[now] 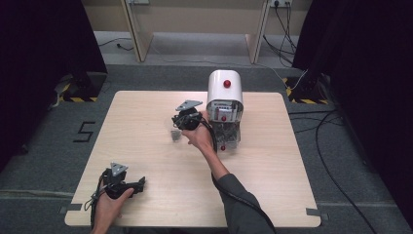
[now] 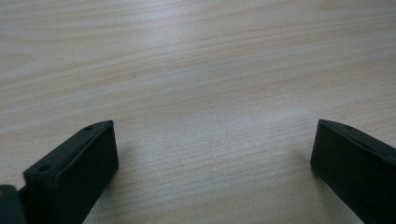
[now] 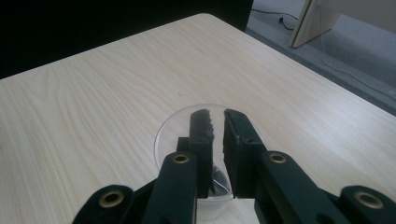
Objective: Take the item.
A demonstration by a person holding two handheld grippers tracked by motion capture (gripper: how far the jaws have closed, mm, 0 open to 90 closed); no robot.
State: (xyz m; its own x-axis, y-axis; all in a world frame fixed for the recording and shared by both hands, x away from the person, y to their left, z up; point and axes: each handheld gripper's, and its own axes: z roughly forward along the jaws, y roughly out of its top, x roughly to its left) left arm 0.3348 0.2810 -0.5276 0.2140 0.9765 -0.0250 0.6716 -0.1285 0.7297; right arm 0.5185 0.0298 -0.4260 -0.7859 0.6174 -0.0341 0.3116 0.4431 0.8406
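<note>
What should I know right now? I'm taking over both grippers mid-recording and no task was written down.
Left gripper: jaws wide open and holding nothing, low over the near left of the table.
Right gripper: jaws almost together at the small clear cup. I cannot tell whether they pinch its wall.
Things: the cup stands mid-table, just left of the white machine with the red button.
Done: the right gripper has reached the cup.
Left: probably confirm the grip, then move the cup, perhaps to the machine. That is a guess.
</note>
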